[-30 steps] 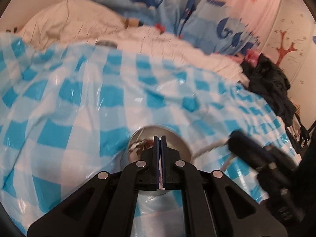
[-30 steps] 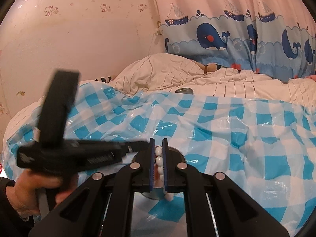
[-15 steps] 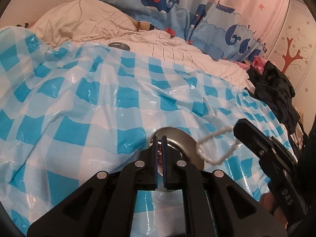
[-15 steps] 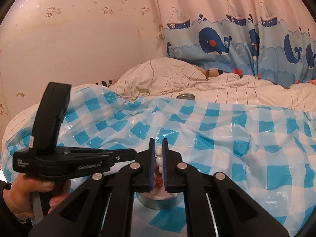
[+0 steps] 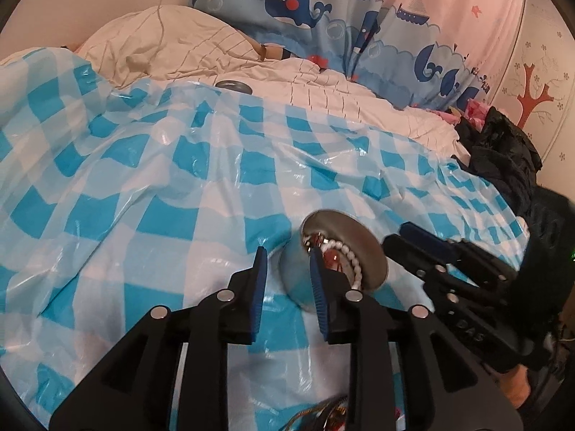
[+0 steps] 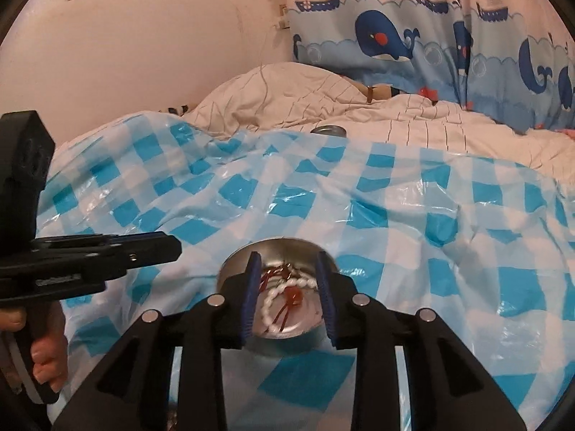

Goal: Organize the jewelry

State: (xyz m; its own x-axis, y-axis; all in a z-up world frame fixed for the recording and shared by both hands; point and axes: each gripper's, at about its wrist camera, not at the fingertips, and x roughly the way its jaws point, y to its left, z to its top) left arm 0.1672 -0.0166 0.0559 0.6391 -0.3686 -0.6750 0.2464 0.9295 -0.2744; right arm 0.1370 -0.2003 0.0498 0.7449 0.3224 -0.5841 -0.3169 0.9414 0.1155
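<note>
A: So, how far along?

B: Left gripper (image 5: 287, 273) is opening, nothing between its jaws, just beside the tin (image 6: 276, 287). Right gripper (image 6: 287, 287) hangs over the tin, jaws opening and empty too. White beads (image 6: 284, 287) and a red-corded piece (image 6: 293, 296) lie inside.

A: Anything left?

B: Likely closing up: 1 round lid-like thing (image 5: 234, 86) sits well apart, half hidden by the checked sheet (image 5: 143, 179). More jewelry pokes in at the left view's bottom edge, cut off.

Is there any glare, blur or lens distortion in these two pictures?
Left wrist view: white glare patches on the checked plastic sheet, strong fisheye bending, dark corners. Right wrist view: the same glare on the sheet, a warm dim light; the metal tin with its bead bracelet is sharp enough.
</note>
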